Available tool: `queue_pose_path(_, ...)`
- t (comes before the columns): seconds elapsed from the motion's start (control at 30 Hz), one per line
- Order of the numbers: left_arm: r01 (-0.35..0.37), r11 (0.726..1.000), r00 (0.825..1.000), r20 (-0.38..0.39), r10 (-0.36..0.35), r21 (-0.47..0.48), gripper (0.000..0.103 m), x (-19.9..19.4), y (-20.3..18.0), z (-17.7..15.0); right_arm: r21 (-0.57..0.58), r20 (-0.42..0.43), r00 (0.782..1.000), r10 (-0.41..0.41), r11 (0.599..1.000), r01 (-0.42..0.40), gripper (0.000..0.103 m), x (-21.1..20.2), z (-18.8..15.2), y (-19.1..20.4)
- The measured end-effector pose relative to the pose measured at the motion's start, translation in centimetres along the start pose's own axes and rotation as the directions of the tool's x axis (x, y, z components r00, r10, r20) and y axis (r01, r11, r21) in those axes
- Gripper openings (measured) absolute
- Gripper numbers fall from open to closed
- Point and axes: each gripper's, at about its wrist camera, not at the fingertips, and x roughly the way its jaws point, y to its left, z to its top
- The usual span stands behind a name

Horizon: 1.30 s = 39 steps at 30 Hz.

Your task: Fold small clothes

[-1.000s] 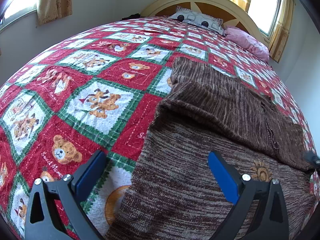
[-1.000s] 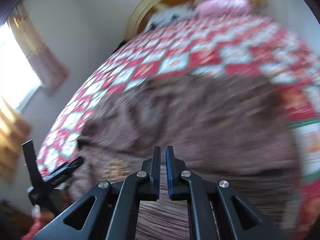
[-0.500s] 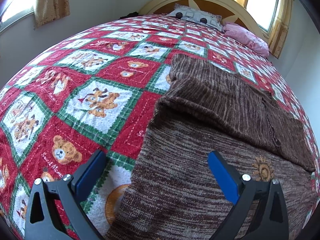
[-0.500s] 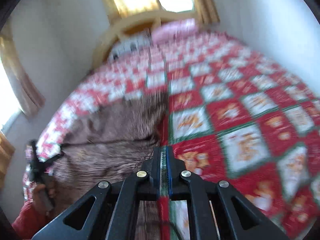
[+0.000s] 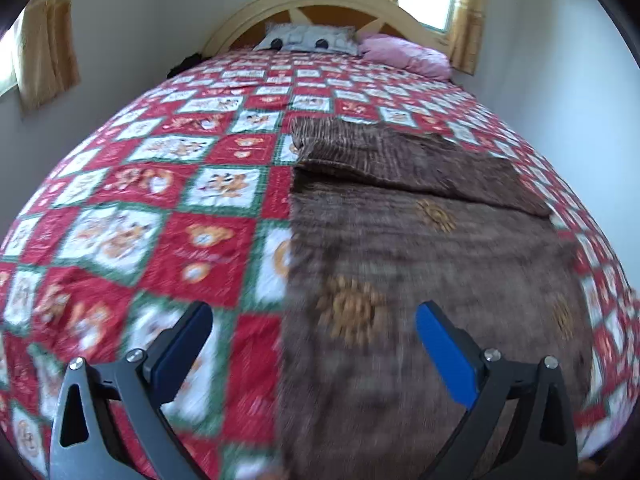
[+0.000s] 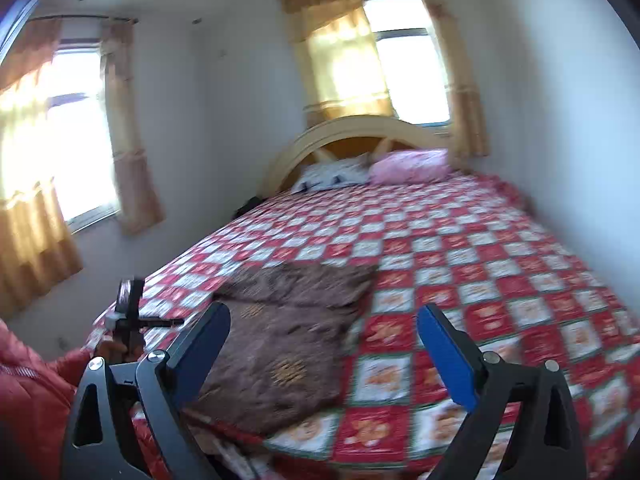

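Observation:
A brown knitted garment (image 5: 420,248) with tan round motifs lies flat on the red, white and green bear-print bedspread (image 5: 160,184), its far part folded over onto itself. My left gripper (image 5: 312,320) hovers open above the garment's near left edge, holding nothing. In the right wrist view the same garment (image 6: 280,340) lies near the bed's front left corner. My right gripper (image 6: 324,324) is raised above the bed's near edge with its jaws opening wide and nothing between them. The left gripper (image 6: 132,320) shows there too, in a hand with a red sleeve (image 6: 32,380).
A grey patterned pillow (image 5: 308,38) and a pink pillow (image 5: 404,54) lie against the curved wooden headboard (image 6: 360,132). Curtained windows are behind the bed and on the left wall. White walls run close along both sides of the bed.
My right gripper went from shut to open, and pulled back and up from the garment to the bed's near edge. My left gripper rose and drew back, so more of the garment shows.

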Motion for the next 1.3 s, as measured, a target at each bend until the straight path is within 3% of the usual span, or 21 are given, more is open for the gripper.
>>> queue_pose_path(0.1,0.006,1.000,1.000,-0.027,-0.006,-0.004,0.103,-1.9,1.4,-2.0,-0.006,-0.152,0.988,-0.008,1.000,0.007,0.090,5.3,-2.6,1.2)
queue_pose_path(0.27,0.039,0.994,0.997,-0.060,-0.045,-0.098,0.103,-3.0,3.9,-6.2,-0.010,-0.244,0.969,0.025,1.000,-0.028,0.089,10.0,-5.2,3.1)
queue_pose_path(0.37,0.093,0.985,0.993,-0.065,-0.103,-0.147,0.102,-2.4,4.1,-7.7,-0.059,-0.271,0.962,-0.010,0.998,-0.007,0.088,11.0,-6.3,4.1)
queue_pose_path(0.43,0.129,0.982,0.984,-0.102,-0.144,-0.141,0.086,-1.2,3.2,-8.0,-0.085,-0.286,0.958,-0.027,0.996,0.003,0.073,11.4,-6.7,4.6)
queue_pose_path(0.47,0.139,0.981,0.981,-0.117,-0.156,-0.136,0.081,-0.9,2.9,-8.1,-0.096,-0.299,0.953,-0.042,0.995,0.014,0.071,11.5,-6.8,4.7)
queue_pose_path(0.57,0.180,0.974,0.966,-0.163,-0.202,-0.140,0.074,0.3,2.0,-8.9,-0.133,-0.302,0.950,-0.081,0.990,0.043,0.070,11.6,-7.1,4.8)
queue_pose_path(0.63,0.180,0.978,0.969,-0.149,-0.195,-0.110,0.073,0.1,1.2,-9.3,-0.168,-0.304,0.946,-0.116,0.983,0.066,0.070,11.8,-7.3,4.8)
queue_pose_path(0.73,0.228,0.968,0.958,-0.151,-0.242,-0.106,0.071,0.0,0.3,-9.4,-0.252,-0.309,0.938,-0.157,0.964,0.079,0.070,12.1,-7.6,5.2)
queue_pose_path(0.9,0.217,0.973,0.962,-0.149,-0.227,-0.080,0.070,0.0,-0.4,-9.4,-0.412,-0.324,0.929,-0.180,0.911,0.033,0.070,14.2,-8.4,6.8)
queue_pose_path(0.97,0.232,0.968,0.957,-0.154,-0.245,-0.099,0.063,0.2,-0.3,-9.2,-0.452,-0.343,0.923,-0.174,0.892,0.001,0.070,15.7,-8.7,7.3)
queue_pose_path(1.1,0.226,0.966,0.957,-0.155,-0.244,-0.125,0.048,0.1,0.8,-9.2,-0.464,-0.442,0.885,-0.144,0.882,-0.088,0.070,19.2,-10.3,7.1)
queue_pose_path(1.17,0.221,0.966,0.958,-0.155,-0.241,-0.135,0.045,0.0,1.0,-9.1,-0.469,-0.489,0.861,-0.141,0.875,-0.123,0.060,20.7,-11.4,6.9)
queue_pose_path(1.2,0.222,0.965,0.958,-0.156,-0.242,-0.137,0.044,0.0,1.1,-9.2,-0.464,-0.516,0.846,-0.137,0.875,-0.141,0.043,21.3,-11.9,6.8)
queue_pose_path(1.3,0.199,0.970,0.962,-0.163,-0.220,-0.136,0.025,0.0,1.5,-9.3,-0.398,-0.542,0.837,-0.081,0.901,-0.171,0.010,21.0,-11.9,6.3)
